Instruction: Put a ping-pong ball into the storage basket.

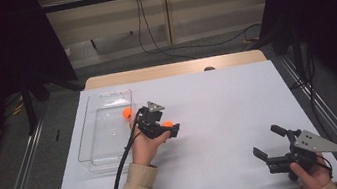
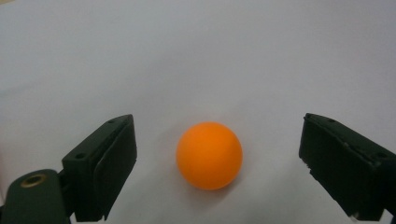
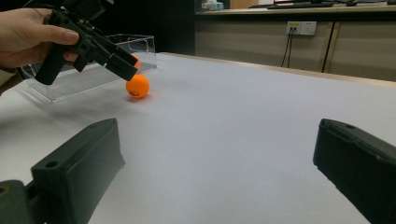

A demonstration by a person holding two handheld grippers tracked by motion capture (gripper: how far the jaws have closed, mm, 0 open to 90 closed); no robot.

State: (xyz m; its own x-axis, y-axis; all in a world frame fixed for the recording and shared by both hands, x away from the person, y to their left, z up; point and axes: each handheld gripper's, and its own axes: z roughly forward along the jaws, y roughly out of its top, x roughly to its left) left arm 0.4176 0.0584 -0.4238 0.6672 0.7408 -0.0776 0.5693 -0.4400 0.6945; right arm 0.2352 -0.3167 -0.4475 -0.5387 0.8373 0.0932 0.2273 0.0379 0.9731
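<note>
- High view: white desk [image 1: 220, 117], with clear tray [image 1: 96, 158] at left holding one orange ball [image 1: 127, 113].
- Left gripper [image 1: 170, 126] lowered around second ball [image 2: 208, 155] on desk just right of tray; fingers [image 2: 105, 163] apart, not touching.
- Right gripper [image 1: 267, 143] idle, spread wide, well apart.
- Step judged: pre-grasp. Next: close gently, centred, then lift toward tray.

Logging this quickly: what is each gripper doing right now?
Left gripper: open, orange ball between its jaws, untouched.
Right gripper: open, holding nothing.
</note>
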